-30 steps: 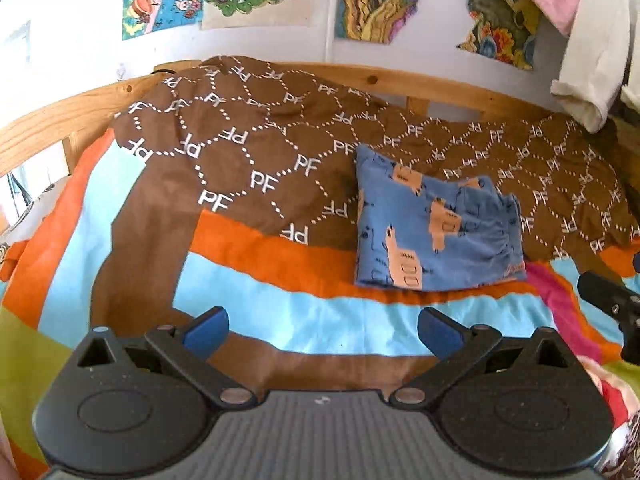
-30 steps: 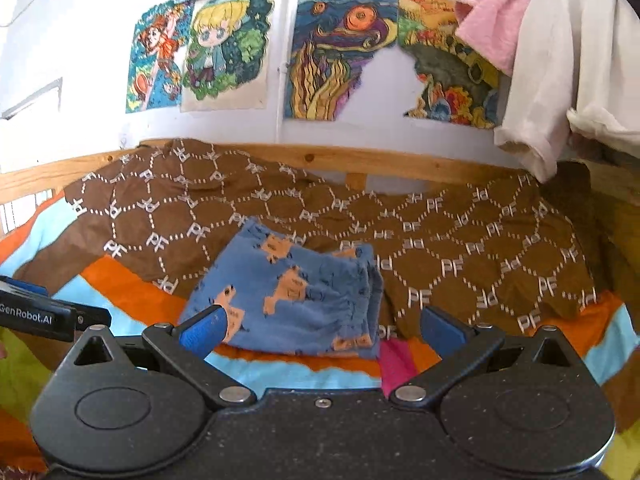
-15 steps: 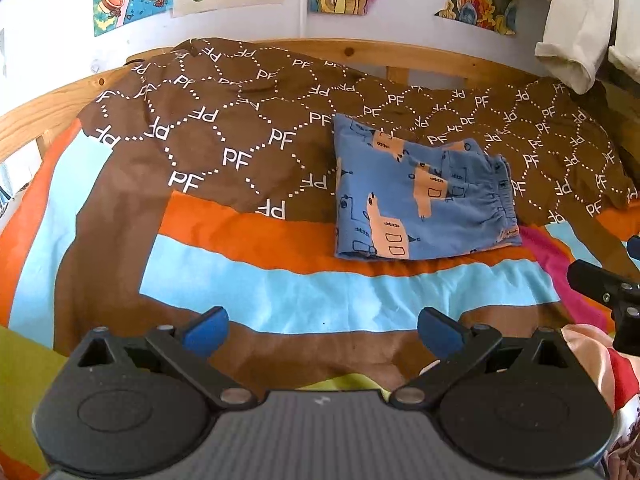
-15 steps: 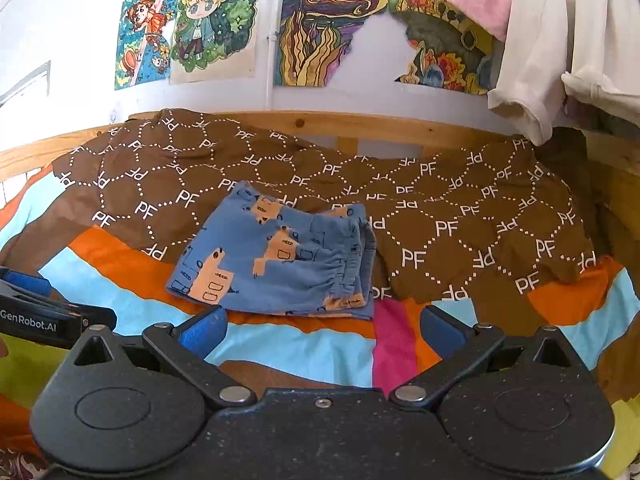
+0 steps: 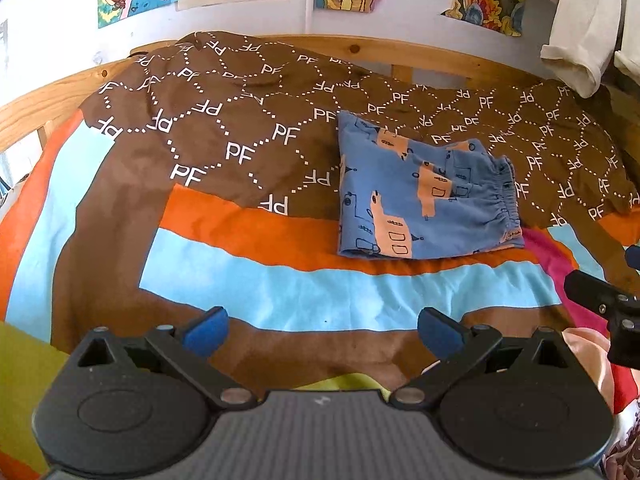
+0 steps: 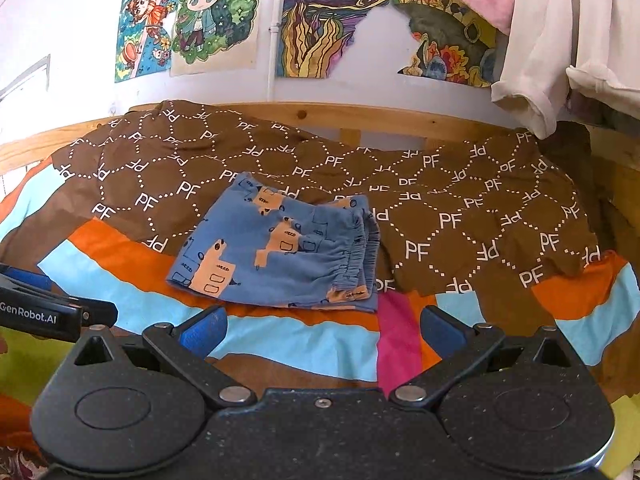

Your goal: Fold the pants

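**Pants folded on bed, both claws open and empty**

Bed (image 5: 100, 208) fills both views, covered by a striped orange, light blue and brown sheet. A brown blanket (image 5: 240, 128) with white PF print lies across the far half, against the wooden rail (image 6: 360, 114). Posters (image 6: 312, 20) on the wall behind; white and pink clothes (image 6: 560, 40) hang at far right.

Pants (image 5: 424, 200), blue with orange print, lie as a compact folded bundle, partly on the brown blanket, near edge on the orange stripe. Elastic waistband on the right side, fold edge on the left. Long axis runs roughly left-right. Looks like the fold is done or close to it.

Left claw (image 5: 322, 330): jaws spread wide, nothing between them, hovering over the near stripes. Pants sit far and to the right of it, well apart.

Right claw (image 6: 322, 330): jaws also spread wide, holding nothing. Pants lie almost straight ahead of it, slightly left, near but not touching. Right claw is the nearer one; any final tidy or pickup would likely fall to it, reaching forward to the near edge or the waistband.

Hard to tell: how many layers the bundle has, and whether the legs are even underneath. Each claw shows only as a black sliver at the edge of the other's view. Near bed edge cut off by the claw bodies.
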The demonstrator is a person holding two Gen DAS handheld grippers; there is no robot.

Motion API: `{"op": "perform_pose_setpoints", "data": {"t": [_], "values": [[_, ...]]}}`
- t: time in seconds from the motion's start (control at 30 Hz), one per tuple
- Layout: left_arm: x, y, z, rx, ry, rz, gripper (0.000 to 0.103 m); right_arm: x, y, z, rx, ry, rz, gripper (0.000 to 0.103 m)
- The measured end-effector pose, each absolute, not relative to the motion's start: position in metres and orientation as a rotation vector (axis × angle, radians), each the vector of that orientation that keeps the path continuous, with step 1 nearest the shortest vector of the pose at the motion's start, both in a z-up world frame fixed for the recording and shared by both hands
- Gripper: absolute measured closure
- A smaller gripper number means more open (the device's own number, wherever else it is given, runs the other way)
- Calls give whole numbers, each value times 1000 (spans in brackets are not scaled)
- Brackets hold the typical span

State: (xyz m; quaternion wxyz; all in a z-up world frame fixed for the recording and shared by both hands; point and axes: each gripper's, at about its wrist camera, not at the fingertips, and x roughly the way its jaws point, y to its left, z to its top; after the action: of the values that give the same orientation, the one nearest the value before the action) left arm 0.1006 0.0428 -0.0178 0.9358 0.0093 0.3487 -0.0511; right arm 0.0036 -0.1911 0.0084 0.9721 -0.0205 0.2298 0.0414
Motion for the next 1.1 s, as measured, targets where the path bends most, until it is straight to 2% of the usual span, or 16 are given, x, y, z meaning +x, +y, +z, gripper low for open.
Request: {"op": "perform_pose_setpoints", "data": {"t": [1.1], "values": [[101, 42, -14, -7, 720, -101, 0, 4, -191, 7, -39, 473, 85, 1]]}}
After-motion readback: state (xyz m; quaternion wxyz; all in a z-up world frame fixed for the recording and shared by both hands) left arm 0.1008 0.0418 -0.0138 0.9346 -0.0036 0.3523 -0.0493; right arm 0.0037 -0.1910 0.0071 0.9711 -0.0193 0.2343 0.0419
